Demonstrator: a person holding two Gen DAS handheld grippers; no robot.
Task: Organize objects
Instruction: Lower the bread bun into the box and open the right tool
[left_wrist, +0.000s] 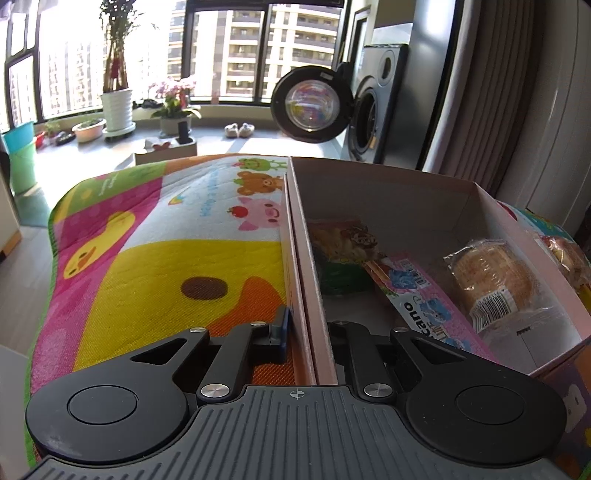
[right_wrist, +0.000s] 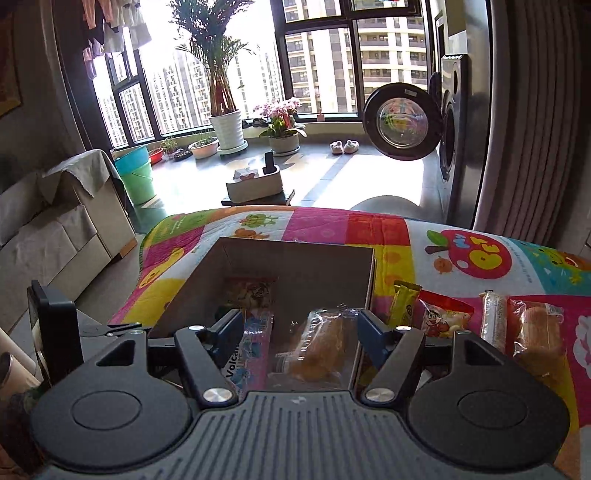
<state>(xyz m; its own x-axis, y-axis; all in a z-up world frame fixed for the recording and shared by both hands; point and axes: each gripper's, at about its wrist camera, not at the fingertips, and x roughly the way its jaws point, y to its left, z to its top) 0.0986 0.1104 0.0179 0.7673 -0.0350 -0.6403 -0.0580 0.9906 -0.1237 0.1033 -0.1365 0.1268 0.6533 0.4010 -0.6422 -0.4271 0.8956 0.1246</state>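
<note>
An open cardboard box (left_wrist: 406, 184) sits on a colourful play mat (left_wrist: 147, 266). My left gripper (left_wrist: 308, 325) is shut on the box's left wall, its blue pad outside and its other finger inside. In the box lie a green and yellow snack bag (left_wrist: 343, 251), a pink Volcano packet (left_wrist: 421, 306) and a wrapped bread (left_wrist: 487, 277). My right gripper (right_wrist: 301, 328) hangs open over the box (right_wrist: 295, 254), fingers either side of the bread (right_wrist: 321, 350) without clamping it. Right of the box lie a yellow bar (right_wrist: 404, 302), a red snack packet (right_wrist: 443, 317), a clear stick packet (right_wrist: 493, 321) and another wrapped bread (right_wrist: 539, 332).
The mat (right_wrist: 461, 258) covers a raised surface whose far edge drops to the floor. Beyond stand a washing machine with its round door open (right_wrist: 400, 125), potted plants (right_wrist: 229, 129), a tissue box holder (right_wrist: 255, 184) and a covered sofa (right_wrist: 66, 221) at the left.
</note>
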